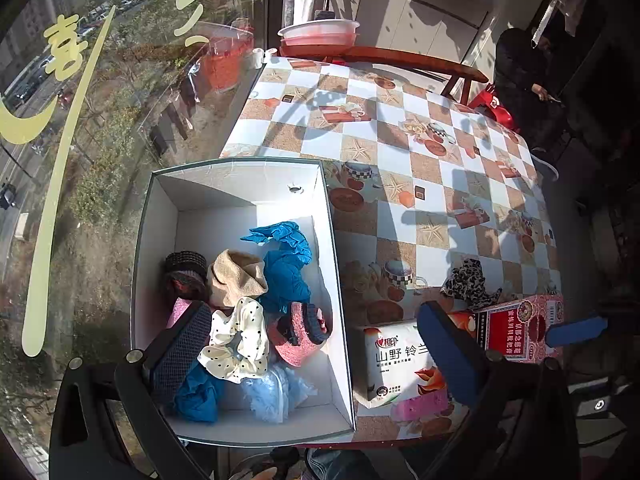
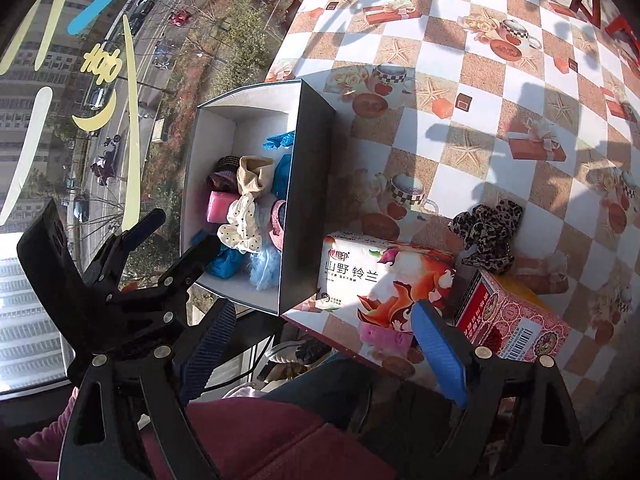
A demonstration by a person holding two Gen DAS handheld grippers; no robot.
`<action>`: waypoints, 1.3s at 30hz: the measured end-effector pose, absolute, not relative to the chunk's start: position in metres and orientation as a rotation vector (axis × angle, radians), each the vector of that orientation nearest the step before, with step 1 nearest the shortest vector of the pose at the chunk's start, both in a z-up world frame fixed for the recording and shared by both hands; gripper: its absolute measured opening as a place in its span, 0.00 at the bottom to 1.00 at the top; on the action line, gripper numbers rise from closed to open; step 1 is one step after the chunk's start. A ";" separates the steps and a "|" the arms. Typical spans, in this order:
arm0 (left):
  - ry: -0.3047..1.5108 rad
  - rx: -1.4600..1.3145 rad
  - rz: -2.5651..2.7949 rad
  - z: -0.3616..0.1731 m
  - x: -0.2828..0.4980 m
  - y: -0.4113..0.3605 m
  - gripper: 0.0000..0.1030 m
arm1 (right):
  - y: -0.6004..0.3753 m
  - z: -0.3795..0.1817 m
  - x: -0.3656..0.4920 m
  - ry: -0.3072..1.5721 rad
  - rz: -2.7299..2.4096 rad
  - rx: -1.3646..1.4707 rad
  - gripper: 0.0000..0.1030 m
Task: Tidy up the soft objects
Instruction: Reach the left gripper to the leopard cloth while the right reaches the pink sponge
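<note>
Tablecloth [image 1: 404,160] in a brown-and-white check, printed with starfish, teacups and gift boxes, covers the table we are working at, and a window with yellow lettering [image 1: 60,152] stands just beyond its edge. On the cloth beside that window sits our white cardboard box [image 1: 248,184], open at the top, grey on the outside. Inside it we see the soft things piled together: a blue cloth [image 1: 286,268], a beige knitted piece [image 1: 236,276], a cream scrunchie with black dots [image 1: 238,340], a pink round pad with a dark rim [image 1: 298,330], a dark woven item [image 1: 186,270], a pink sponge [image 2: 220,206] and a pale blue fluffy piece [image 1: 272,392].

Just outside the box wall lies a tissue pack with a flower print [image 2: 380,276], with another pink sponge [image 2: 384,338] at its near end. Next to the pack stands a red patterned carton [image 2: 512,320], and a leopard-print scrunchie [image 2: 488,232] lies on the cloth, touching the carton's far corner.

Our left gripper [image 1: 316,348] hangs over the box's near end with its jaws spread wide; one pad is above the pile, the other above the tissue pack, and nothing is pinched. Our right gripper [image 2: 324,356] sits at the table's near edge, jaws also spread and empty.
</note>
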State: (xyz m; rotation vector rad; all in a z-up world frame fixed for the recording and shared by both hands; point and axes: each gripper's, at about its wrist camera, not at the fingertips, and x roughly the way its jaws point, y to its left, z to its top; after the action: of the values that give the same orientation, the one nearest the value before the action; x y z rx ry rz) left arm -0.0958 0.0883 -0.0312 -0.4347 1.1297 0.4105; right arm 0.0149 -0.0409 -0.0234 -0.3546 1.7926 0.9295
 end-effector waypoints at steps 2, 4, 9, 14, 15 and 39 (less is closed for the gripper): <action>1.142 -0.432 0.403 -0.034 -0.089 0.089 1.00 | -0.055 -0.038 -0.012 1.850 0.929 -0.396 0.88; 1.156 -0.423 0.392 -0.037 -0.084 0.088 1.00 | -0.070 -0.060 -0.034 1.888 0.898 -0.436 0.88; 1.188 -0.351 0.378 -0.045 -0.072 0.079 1.00 | -0.108 -0.125 -0.062 1.877 0.712 -0.443 0.88; 1.221 -0.284 0.392 -0.054 -0.064 0.069 1.00 | -0.119 -0.178 -0.070 1.725 0.539 -0.369 0.88; 1.229 -0.278 0.390 -0.056 -0.062 0.067 1.00 | -0.119 -0.186 -0.071 1.706 0.506 -0.344 0.88; 1.550 -0.623 -0.026 -0.152 0.114 -0.003 1.00 | -0.196 -0.148 -0.050 1.609 0.414 -0.217 0.69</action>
State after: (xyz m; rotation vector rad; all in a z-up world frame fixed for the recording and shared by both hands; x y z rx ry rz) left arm 0.1137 -0.0028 -0.1516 -0.6232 1.5504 -0.0257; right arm -0.0495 -0.1958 -0.1481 -0.2167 1.6093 0.4138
